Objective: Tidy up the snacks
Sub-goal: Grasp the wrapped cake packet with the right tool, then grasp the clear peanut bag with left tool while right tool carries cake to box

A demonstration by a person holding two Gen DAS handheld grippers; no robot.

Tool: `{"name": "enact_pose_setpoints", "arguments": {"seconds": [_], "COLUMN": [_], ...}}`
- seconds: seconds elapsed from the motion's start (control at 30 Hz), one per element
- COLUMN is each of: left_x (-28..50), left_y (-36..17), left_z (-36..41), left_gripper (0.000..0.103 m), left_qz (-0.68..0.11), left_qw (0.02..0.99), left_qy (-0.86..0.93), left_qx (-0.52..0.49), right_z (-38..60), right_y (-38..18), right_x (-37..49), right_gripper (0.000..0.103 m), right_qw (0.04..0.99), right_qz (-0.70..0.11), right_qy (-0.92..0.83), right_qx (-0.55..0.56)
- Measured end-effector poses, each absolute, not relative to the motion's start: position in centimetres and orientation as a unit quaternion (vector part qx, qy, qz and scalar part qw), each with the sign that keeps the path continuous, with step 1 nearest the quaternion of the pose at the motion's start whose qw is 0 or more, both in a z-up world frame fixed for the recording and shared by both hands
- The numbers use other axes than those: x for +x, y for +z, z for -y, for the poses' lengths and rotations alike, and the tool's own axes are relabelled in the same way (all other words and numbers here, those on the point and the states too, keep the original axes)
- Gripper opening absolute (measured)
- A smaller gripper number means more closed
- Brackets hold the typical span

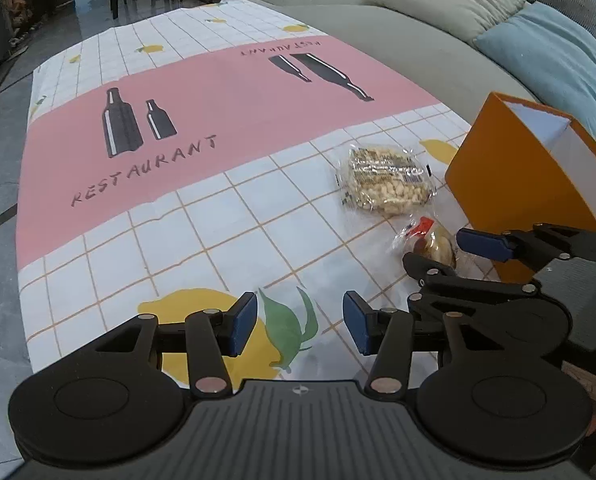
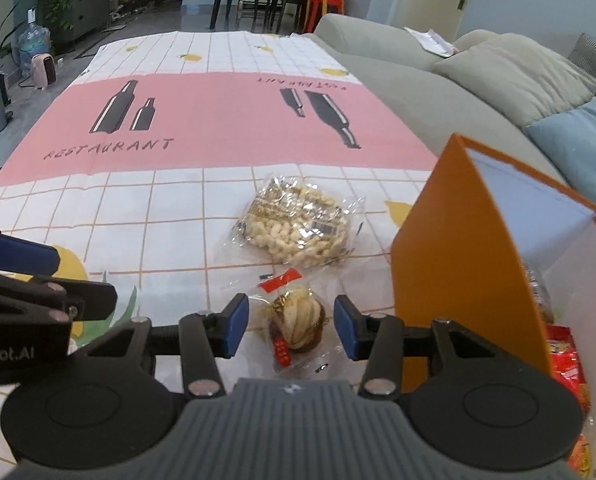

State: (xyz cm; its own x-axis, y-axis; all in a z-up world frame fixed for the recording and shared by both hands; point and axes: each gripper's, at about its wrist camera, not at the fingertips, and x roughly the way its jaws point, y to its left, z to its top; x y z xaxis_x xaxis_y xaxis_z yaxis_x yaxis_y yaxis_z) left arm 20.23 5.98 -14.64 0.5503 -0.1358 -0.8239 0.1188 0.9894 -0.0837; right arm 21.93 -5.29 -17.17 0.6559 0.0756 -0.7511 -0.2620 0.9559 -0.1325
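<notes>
**Part sorted, two packets still on the cloth**

Partly done, to judge from the scene: inside the orange box (image 2: 461,264) already some snacks, among them a red packet (image 2: 565,364) low against the white inner wall. Still outside, on the tablecloth (image 2: 158,216): a clear bag of pale puffed pieces (image 2: 298,228) and a small wrapped pastry (image 2: 298,326). Both close to the box, the bag farther away, the pastry nearer to the cameras.

Right gripper (image 2: 290,328) wide open, with the pastry lying between the blue pads (image 2: 234,330), not yet touched on either side; nothing held. Left gripper (image 1: 299,322) also wide open and empty, above a printed lemon on the cloth, well apart from both packets.

Box: stiff, flat-sided, matte orange outside, smooth white inside, open at the top. Bag of puffs: thin crinkled film, shiny, with a barcode label, the contents lumpy and light in colour. Pastry: rounded, ridged, brown and cream, in loose transparent wrap with a red tag. Cloth: smooth, slightly wrinkled, with grid lines and a pink band. Probably slippery film, easy to crush.
</notes>
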Motion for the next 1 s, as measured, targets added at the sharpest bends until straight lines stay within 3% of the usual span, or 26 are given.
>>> {"name": "enact_pose_setpoints", "arguments": {"seconds": [0.2, 0.53, 0.87, 0.93, 1.0], "left_x": [20.4, 20.5, 21.2, 21.5, 21.9], "left_y": [-15.7, -15.7, -12.8, -11.9, -11.1], "left_z": [-5.9, -5.6, -4.1, -3.3, -2.3], "left_gripper": [0.059, 0.059, 0.060, 0.061, 0.074], "left_qz": [-0.480, -0.470, -0.426, -0.412, -0.400], "left_qw": [0.874, 0.879, 0.893, 0.895, 0.895], "left_qy": [-0.072, -0.081, -0.134, -0.151, -0.163], "left_qx": [-0.010, -0.008, 0.055, 0.083, 0.109], "right_z": [5.2, 5.4, 7.4, 8.1, 8.9], "right_y": [-18.3, -18.5, -14.0, -12.4, -10.7], "right_x": [22.4, 22.4, 21.9, 21.6, 21.0], "right_gripper": [0.048, 0.041, 0.035, 0.035, 0.035], "right_qw": [0.899, 0.896, 0.902, 0.907, 0.913], "right_qz": [-0.410, -0.413, -0.411, -0.401, -0.388], "right_qy": [0.096, 0.104, 0.114, 0.118, 0.118], "right_qx": [-0.120, -0.125, -0.070, -0.054, -0.041]}}
